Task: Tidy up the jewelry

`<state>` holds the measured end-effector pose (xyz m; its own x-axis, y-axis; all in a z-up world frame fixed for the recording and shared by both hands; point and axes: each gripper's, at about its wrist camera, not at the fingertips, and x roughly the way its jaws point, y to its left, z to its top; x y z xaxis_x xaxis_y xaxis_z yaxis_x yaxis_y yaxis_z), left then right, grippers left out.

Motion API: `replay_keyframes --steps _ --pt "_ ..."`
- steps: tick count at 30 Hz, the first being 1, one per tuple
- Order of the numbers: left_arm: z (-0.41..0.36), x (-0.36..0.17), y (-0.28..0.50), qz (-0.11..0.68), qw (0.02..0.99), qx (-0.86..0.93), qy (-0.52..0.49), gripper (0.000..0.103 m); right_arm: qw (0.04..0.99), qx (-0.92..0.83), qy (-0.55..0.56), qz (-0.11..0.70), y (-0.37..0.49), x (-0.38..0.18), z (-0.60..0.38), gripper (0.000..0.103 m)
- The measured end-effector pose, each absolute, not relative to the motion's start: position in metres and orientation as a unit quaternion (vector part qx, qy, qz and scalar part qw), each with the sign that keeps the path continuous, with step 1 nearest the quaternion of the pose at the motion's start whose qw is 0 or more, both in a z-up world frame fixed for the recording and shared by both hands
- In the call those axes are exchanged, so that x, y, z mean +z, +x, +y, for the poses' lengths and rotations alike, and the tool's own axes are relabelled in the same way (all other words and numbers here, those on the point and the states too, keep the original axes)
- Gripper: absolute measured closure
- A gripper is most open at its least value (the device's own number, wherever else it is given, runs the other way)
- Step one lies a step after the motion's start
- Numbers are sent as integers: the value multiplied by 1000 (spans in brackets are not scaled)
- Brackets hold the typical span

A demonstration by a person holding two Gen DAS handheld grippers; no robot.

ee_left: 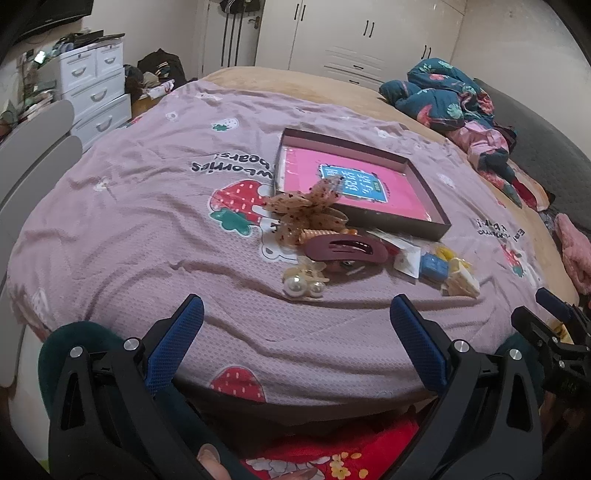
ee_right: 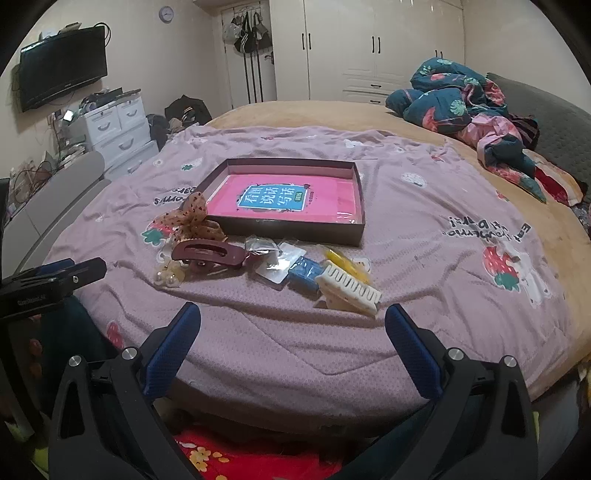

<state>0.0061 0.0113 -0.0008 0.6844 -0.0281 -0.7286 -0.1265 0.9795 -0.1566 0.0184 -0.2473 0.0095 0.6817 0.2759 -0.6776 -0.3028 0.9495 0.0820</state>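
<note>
While the left gripper (ee_left: 295,314) and right gripper (ee_right: 293,323) hover wide apart and hold nothing, the hair clips (ee_right: 210,253) and bow (ee_left: 303,210) lie heaped just beside the box (ee_right: 360,199) on the bedspread (ee_left: 129,221).

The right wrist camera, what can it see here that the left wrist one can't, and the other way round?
Only the right wrist view shows the wall-mounted TV, the round clock and the comb teeth of the cream claw clip. Only the left wrist view shows the pearl clip clearly, as two big pearls. Both share the dark box with its pink lining, the dotted bow, the maroon hair clip, the purple strawberry blanket, and open left gripper and right gripper.
</note>
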Motion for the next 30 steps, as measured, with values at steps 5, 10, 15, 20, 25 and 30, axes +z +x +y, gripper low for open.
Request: replay_keyframes --steps 5,10,15,20,25,30 --pt "21 -2 14 400 910 34 -103 8 912 166 -10 376 36 9 -249 4" --pt "30 -1 28 403 908 43 -104 8 907 163 -3 388 59 6 -255 4" --pt "39 -3 50 414 903 42 -106 8 909 148 -4 389 81 4 -262 4" --pt "44 -5 73 413 903 27 -112 8 905 138 -1 402 105 -1 -270 4" --pt "42 -8 102 412 905 18 -108 8 893 141 -2 427 132 -14 -275 4" --pt "35 -20 132 434 895 5 -102 8 873 148 2 465 159 -34 -275 4"
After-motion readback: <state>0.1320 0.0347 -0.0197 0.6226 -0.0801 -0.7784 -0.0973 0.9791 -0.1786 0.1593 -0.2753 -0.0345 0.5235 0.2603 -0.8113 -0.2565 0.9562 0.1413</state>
